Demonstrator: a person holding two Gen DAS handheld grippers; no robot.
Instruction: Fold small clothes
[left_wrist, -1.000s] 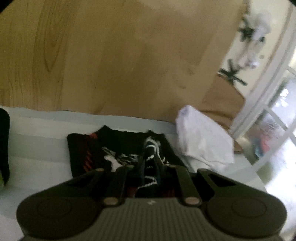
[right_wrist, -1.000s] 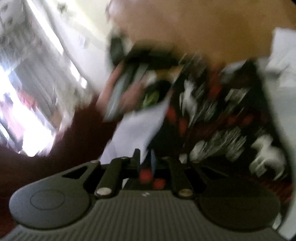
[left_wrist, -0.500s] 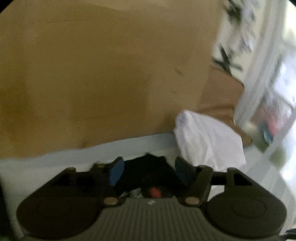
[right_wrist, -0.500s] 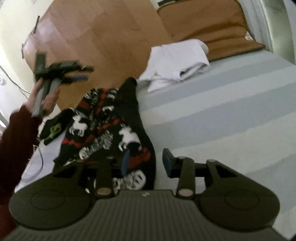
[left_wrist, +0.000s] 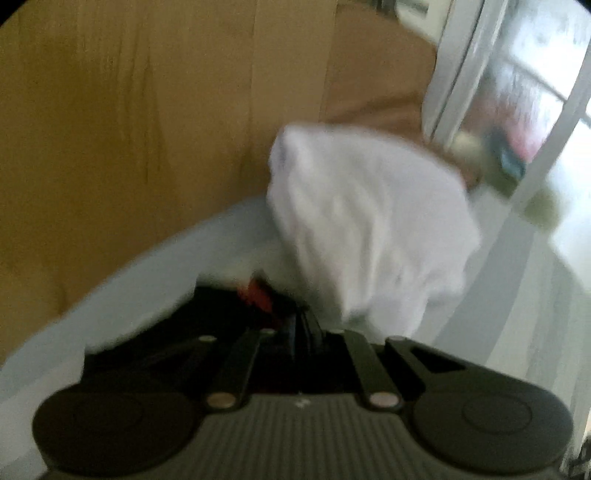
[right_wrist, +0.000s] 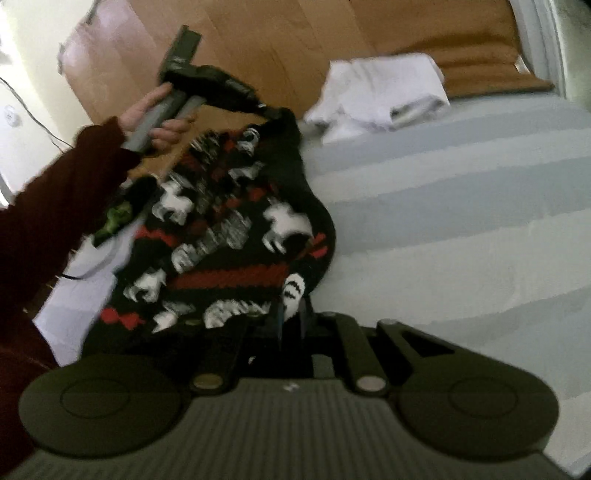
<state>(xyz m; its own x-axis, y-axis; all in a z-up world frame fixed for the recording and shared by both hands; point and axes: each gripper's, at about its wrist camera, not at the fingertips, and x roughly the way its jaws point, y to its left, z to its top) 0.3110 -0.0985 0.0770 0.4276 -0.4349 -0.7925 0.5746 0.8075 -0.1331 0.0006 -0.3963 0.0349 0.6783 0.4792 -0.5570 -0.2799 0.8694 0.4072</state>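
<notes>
The right tongs (right_wrist: 291, 317) are pinched on the near edge of a black patterned garment (right_wrist: 229, 236) with red and white figures, which lies on the striped bed (right_wrist: 461, 229). The left tongs (right_wrist: 271, 110), gripped by a hand (right_wrist: 155, 118) in a maroon sleeve, clamp its far corner. A crumpled white garment (right_wrist: 380, 92) lies beyond.

No readable text, labels, brands or numbers are seen in either wrist view.

A small pale mark is seen at the centre of each gripper body, on the left gripper (left_wrist: 303, 332) and the right gripper (right_wrist: 291, 325), but it is too small and blurred to be read. The white and red shapes on the dark patterned garment (right_wrist: 229, 236) are seen as figures and bands, not letters.
</notes>
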